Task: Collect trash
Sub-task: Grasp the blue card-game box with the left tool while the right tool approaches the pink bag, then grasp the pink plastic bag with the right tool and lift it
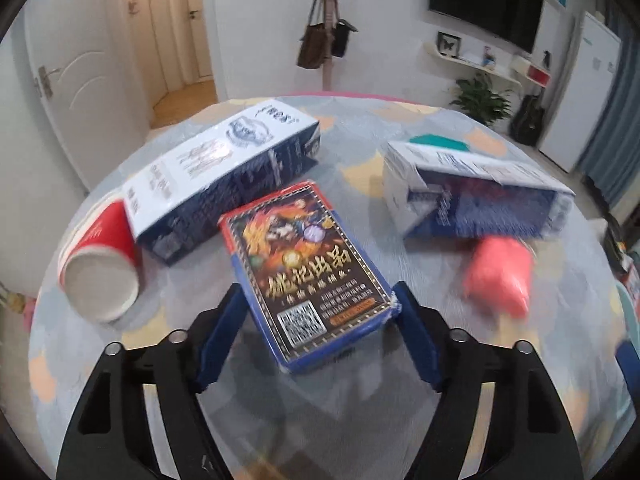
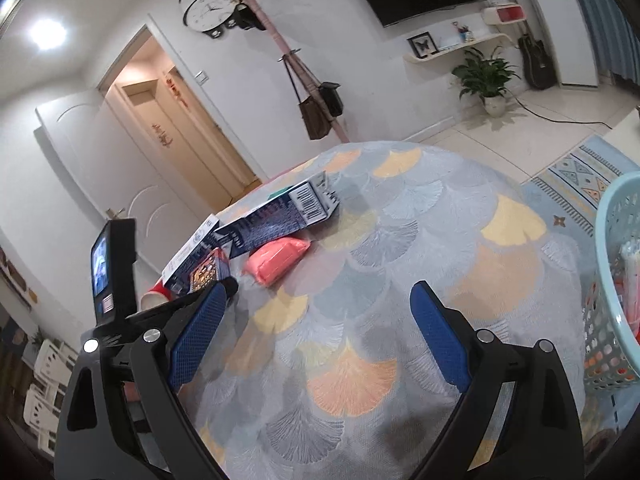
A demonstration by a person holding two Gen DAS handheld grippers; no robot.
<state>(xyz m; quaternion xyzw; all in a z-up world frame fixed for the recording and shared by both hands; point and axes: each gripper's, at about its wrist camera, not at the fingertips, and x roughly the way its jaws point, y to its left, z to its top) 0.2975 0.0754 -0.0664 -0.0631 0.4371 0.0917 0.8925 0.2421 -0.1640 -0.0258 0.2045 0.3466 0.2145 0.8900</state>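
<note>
Left gripper [image 1: 316, 332] tips steeply downward, its blue pads spread, one finger [image 1: 218, 344] on each side of what lies below; whether the right-hand pad touches it, I can't tell. Right gripper [image 2: 316, 336] points down at a shallower slant, jaws flung wide, blue fingers [image 2: 440, 340] well apart and nothing between them. No hand or sleeve shows.

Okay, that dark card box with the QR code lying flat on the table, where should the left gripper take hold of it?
Grip the card box across its two long side edges at the near, QR-code end, coming in low from that end. It lies flat and is narrow enough to fit between the left gripper fingers, which already straddle it.
</note>
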